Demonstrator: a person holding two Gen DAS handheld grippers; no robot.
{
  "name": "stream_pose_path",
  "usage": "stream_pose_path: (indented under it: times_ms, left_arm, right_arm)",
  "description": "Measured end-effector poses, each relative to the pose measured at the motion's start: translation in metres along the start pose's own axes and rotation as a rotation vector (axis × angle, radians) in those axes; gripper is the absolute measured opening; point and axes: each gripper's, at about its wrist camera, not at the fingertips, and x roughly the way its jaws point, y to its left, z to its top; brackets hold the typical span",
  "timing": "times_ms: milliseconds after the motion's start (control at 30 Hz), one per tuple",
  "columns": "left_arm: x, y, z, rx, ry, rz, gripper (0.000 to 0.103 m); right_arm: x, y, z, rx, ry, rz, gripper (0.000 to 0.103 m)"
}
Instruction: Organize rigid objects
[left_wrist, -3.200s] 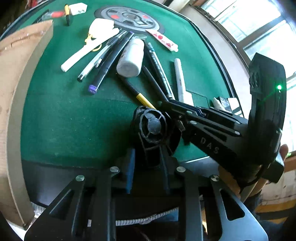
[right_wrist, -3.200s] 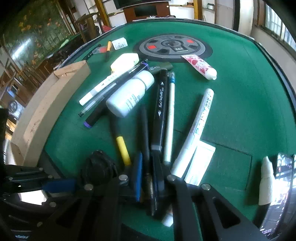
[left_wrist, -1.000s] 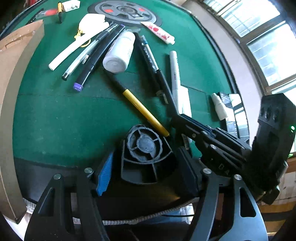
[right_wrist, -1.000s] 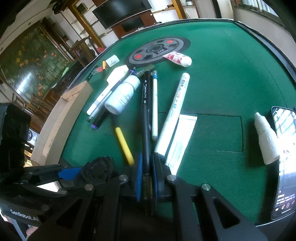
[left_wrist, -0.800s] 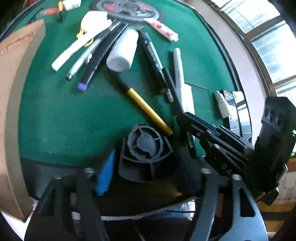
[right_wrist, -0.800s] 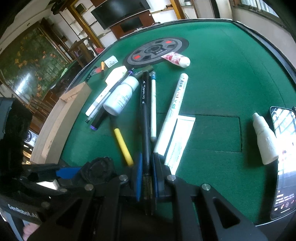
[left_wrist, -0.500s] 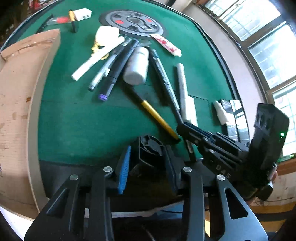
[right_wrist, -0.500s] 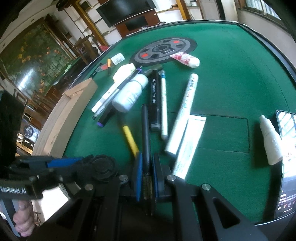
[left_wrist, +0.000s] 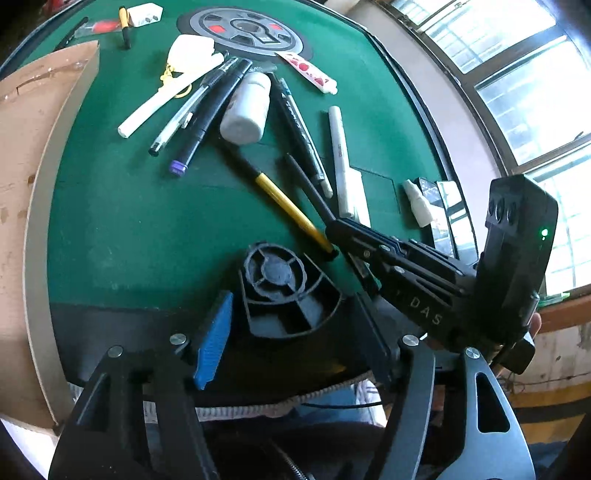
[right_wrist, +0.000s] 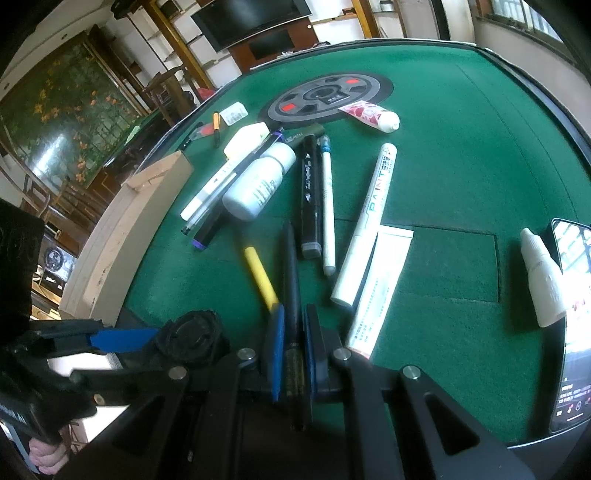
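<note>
left claw (left_wrist: 291, 325): we see its jaws just sprung apart around the black holder (left_wrist: 284, 291), pads clear, at the worktop (left_wrist: 147, 229) edge.
right claw (right_wrist: 293, 332): clamped on black pen (right_wrist: 291, 273), pointing away; holder just left, nearer it.

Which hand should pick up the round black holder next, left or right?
Left. The left gripper has open jaws either side of the black holder, which sits loose between them. The right gripper is shut on a dark pen.
</note>
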Motion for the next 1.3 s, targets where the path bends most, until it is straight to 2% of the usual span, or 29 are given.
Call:
stream_pose_path:
  times_ms: [133,267,500,600,767,900,1067,1300]
  left_arm:
    - [0.009,-0.01,-0.007,0.054,-0.018,0.108,0.067]
    - [0.015,-0.015,-0.015,0.149,-0.056,0.165,0.067]
    - [0.026,-0.004,-0.013,0.162,-0.083,0.08,0.067]
    - [0.021,-0.003,-0.016,0.182,-0.132,0.077,0.066]
    - [0.019,-0.002,-0.021,0.194,-0.153,0.083,0.065]
    - [0.01,0.003,-0.022,0.172,-0.178,0.05,0.065]
    - [-0.016,0.012,-0.025,0.128,-0.24,0.021,0.065]
    - [-0.086,0.043,-0.03,0.021,-0.374,0.048,0.065]
  right_arm:
    - [-0.001,0.0,-0.001,0.006,-0.005,0.013,0.009]
    - [-0.001,-0.001,-0.002,0.004,-0.004,0.017,0.01]
    - [0.002,0.001,-0.003,-0.007,-0.005,0.021,0.009]
    - [0.001,0.008,-0.004,-0.051,0.003,0.04,0.009]
    - [0.005,0.015,-0.006,-0.089,0.022,0.075,0.009]
    - [0.003,0.018,-0.002,-0.09,0.012,0.093,0.009]
    - [0.002,0.018,0.004,-0.061,0.0,0.109,0.009]
    - [-0.005,0.044,0.02,-0.059,-0.042,0.174,0.009]
